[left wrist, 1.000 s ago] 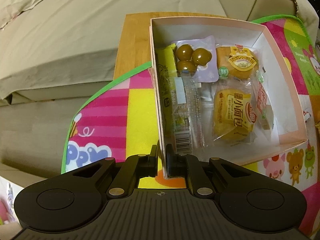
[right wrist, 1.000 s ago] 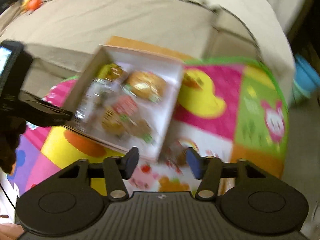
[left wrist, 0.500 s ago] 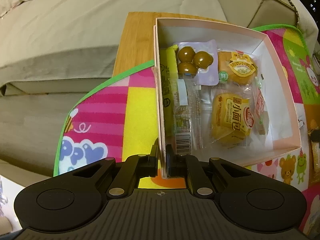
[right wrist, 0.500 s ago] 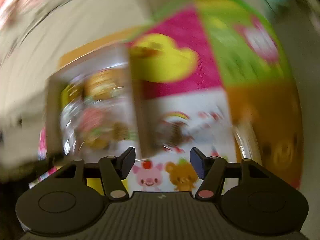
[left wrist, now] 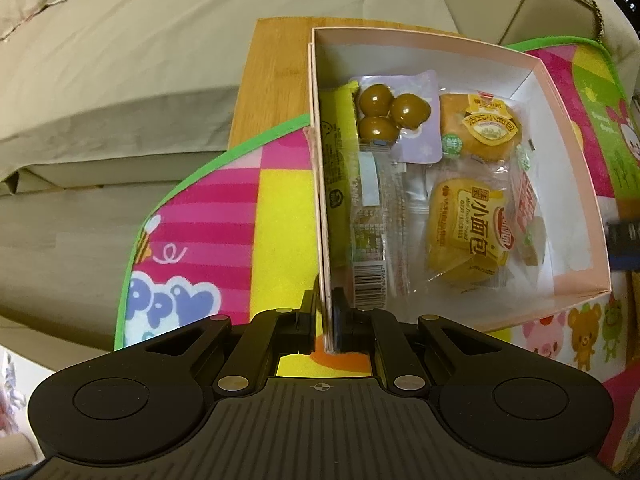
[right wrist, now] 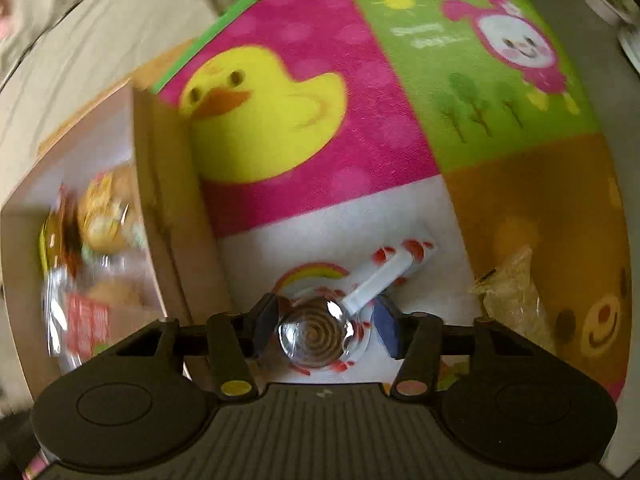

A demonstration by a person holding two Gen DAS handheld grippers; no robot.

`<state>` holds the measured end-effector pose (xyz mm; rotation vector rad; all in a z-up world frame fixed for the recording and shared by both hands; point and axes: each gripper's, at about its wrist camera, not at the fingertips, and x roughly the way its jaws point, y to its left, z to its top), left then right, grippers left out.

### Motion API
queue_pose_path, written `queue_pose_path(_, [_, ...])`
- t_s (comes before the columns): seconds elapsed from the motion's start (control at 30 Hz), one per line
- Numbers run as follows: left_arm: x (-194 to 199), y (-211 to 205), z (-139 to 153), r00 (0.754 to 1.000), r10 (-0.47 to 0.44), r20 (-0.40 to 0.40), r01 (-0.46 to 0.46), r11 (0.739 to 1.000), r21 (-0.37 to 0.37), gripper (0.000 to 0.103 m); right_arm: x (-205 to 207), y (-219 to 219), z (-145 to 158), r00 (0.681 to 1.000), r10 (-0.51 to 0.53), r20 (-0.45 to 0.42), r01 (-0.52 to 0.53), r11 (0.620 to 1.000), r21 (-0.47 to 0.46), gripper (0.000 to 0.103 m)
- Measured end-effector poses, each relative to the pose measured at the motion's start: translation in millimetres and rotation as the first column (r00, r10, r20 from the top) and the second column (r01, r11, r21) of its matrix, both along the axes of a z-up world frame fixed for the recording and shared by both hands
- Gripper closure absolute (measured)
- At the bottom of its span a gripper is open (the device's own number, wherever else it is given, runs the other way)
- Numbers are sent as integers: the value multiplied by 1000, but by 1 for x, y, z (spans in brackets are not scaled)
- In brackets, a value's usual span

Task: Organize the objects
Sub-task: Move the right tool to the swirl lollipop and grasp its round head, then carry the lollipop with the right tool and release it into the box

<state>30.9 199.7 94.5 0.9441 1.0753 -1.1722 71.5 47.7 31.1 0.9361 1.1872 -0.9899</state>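
Our left gripper (left wrist: 325, 322) pinches the wall of the box (left wrist: 576, 160), already holding several snacks. Our right gripper (right wrist: 326, 330) is closing around a lollipop (right wrist: 314, 338) on the mat (right wrist: 360, 128); a bag (right wrist: 516, 300) waits nearby.

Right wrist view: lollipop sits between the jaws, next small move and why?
Probably finish closing the right gripper on the lollipop. Its jaws are closing, the swirl head lies on the mat between them, and the pads do not look pressed on it yet. The left gripper already pinches the box wall.

Cartoon mat (right wrist: 360, 184) under box (left wrist: 580, 184), lollipop (right wrist: 314, 334)
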Motion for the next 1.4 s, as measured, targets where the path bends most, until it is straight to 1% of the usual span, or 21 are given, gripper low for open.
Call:
queue_pose_path(0.07, [1,0,0,1000,3,4,-3,1000,3,93,-7,6,-1,998,54,-13,-54,999,-4,53])
queue_pose_path(0.13, [0,0,0,1000,6,12,-6,1000,2,93,-12,15,-1,989,132,-62,-134,991,-30,53])
queue_pose_path(0.2, [-1,0,-1,1000,-9,18,9,1000,3,93,-18,30,-4,962,251,-107,-257,965,-47,53])
queue_pose_path(0.23, [-1,0,-1,1000,-12,22,12,1000,2,93,-19,40,-4,941,317,-123,-325,944,-58,53])
queue_pose_path(0.33, [-2,0,-3,999,-5,32,5,1000,3,93,-25,76,-5,841,511,-178,-528,847,-64,55])
queue_pose_path(0.4, [-1,0,-6,999,10,30,-10,1000,1,93,-33,93,-7,785,583,-210,-606,793,-62,55])
queue_pose_path(0.43, [-1,0,-7,999,16,31,-16,1000,1,93,-36,99,-7,776,592,-217,-616,785,-63,54])
queue_pose_path(0.47, [-2,0,-8,999,17,33,-17,1000,0,93,-42,102,-6,784,582,-216,-606,793,-64,48])
queue_pose_path(0.5, [-2,0,-8,999,14,36,-14,1000,-1,93,-50,101,-4,801,561,-206,-583,810,-60,43])
queue_pose_path(0.6, [-4,-1,-10,999,6,47,-6,1000,-1,93,-75,97,5,868,468,-166,-484,872,-70,40])
queue_pose_path(0.7, [-5,-2,-11,998,-6,55,6,1000,1,93,-87,90,14,919,381,-100,-389,918,-77,40])
queue_pose_path(0.77, [-6,-2,-12,998,-11,57,11,1000,1,93,-86,84,16,942,331,-49,-334,939,-81,40])
queue_pose_path(0.9, [-4,-3,-12,998,-24,53,24,1000,-1,93,-69,75,14,973,231,6,-230,970,-83,40])
queue_pose_path(0.97, [-4,-2,-11,998,-27,49,27,1000,-2,93,-61,69,8,981,193,14,-191,978,-81,40])
queue_pose_path(1.0, [-4,-2,-10,999,-27,45,27,1000,-2,93,-55,66,3,983,183,4,-182,980,-78,40])
queue_pose_path(1.03, [-3,-2,-10,999,-25,41,25,1000,-3,93,-48,65,-1,983,181,-26,-183,980,-80,39])
queue_pose_path(1.07, [-3,-2,-10,999,-28,36,28,1000,-4,93,-40,65,-3,979,193,-64,-199,975,-103,42])
queue_pose_path(1.13, [-2,-1,-10,999,-40,30,40,999,-8,93,-31,67,-4,968,233,-88,-242,964,-110,49])
queue_pose_path(1.23, [-2,1,-9,997,-73,17,73,997,-13,93,-28,79,5,950,296,-98,-305,946,-107,49])
queue_pose_path(1.3, [-3,1,-8,994,-106,18,106,994,-17,93,-30,89,15,938,326,-122,-339,934,-111,49])
queue_pose_path(1.4, [-1,1,-8,993,-116,3,116,993,-19,94,-40,104,41,933,335,-131,-349,932,-98,49])
